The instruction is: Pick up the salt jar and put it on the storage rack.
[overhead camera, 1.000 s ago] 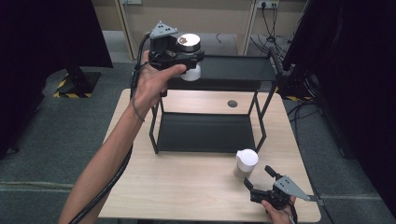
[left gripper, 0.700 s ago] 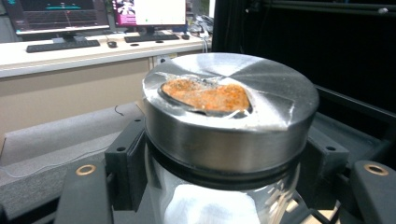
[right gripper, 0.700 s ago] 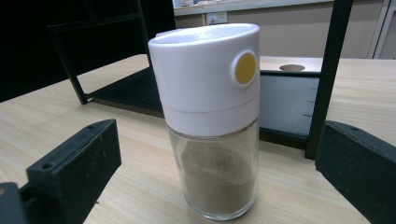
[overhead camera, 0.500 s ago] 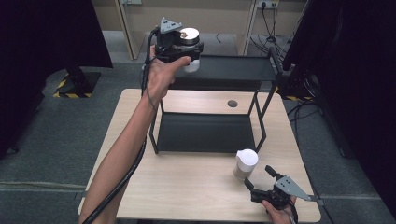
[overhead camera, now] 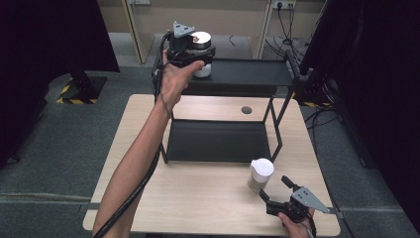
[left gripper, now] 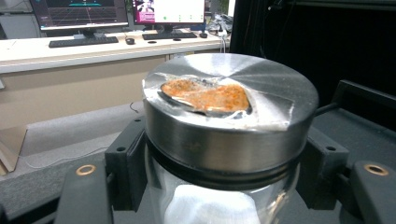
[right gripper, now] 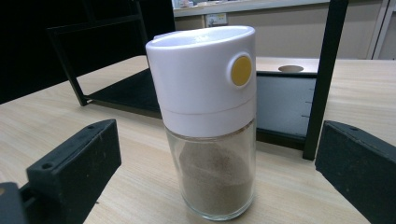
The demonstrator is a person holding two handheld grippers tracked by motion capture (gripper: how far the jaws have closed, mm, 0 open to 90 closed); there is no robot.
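My left gripper [overhead camera: 190, 52] is raised over the left end of the black rack's top shelf [overhead camera: 252, 73]. It is shut on a glass jar [overhead camera: 201, 42] with a steel lid. In the left gripper view the jar [left gripper: 229, 121] sits between the jaws, with an orange smear on its lid and something white inside. I cannot tell whether the jar's base touches the shelf. A glass shaker [overhead camera: 260, 173] with a white cap stands on the table at front right. My right gripper [overhead camera: 276, 189] is open just in front of it. The shaker [right gripper: 208, 116] holds brown powder.
The rack's lower shelf [overhead camera: 215, 141] lies bare on the wooden table [overhead camera: 198, 198]. A round hole [overhead camera: 246, 110] is in the tabletop behind it. Rack posts [overhead camera: 275, 124] stand close behind the shaker. A black curtain [overhead camera: 366, 64] hangs at the right.
My left gripper carried the jar up and farther back, over the top shelf. The right gripper and the shaker have stayed where they were.
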